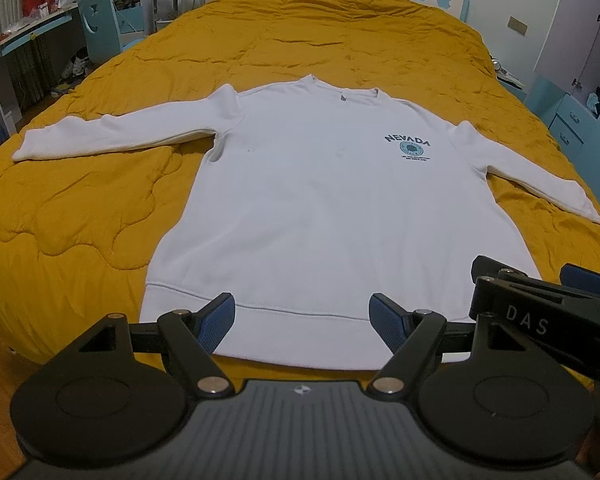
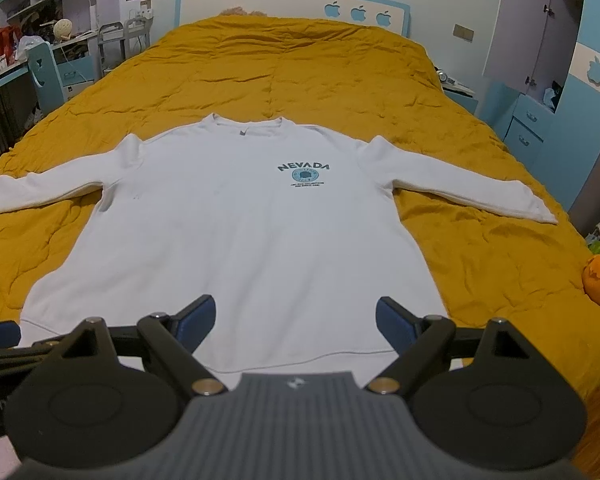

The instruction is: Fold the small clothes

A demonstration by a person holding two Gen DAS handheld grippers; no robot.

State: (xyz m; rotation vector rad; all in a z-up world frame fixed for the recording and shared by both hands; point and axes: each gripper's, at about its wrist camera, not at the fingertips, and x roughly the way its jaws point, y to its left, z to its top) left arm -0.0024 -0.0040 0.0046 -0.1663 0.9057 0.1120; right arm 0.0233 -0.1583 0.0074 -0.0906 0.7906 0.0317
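White sweatshirt (image 1: 320, 216), flat on mustard quilt (image 1: 100, 216): collar far, hem near, sleeves spread sideways. Left gripper (image 1: 302, 320) and right gripper (image 2: 296, 324): level above hem, jaws wide apart, empty.

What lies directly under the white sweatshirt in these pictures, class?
The white sweatshirt lies spread flat on a mustard-yellow quilt that shows all round it. The quilt beneath the sweatshirt is covered, so nothing more can be seen there.

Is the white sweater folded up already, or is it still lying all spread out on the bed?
Spread out. The white sweater lies flat, front up, on the yellow quilt, both sleeves stretched sideways, nothing folded over.
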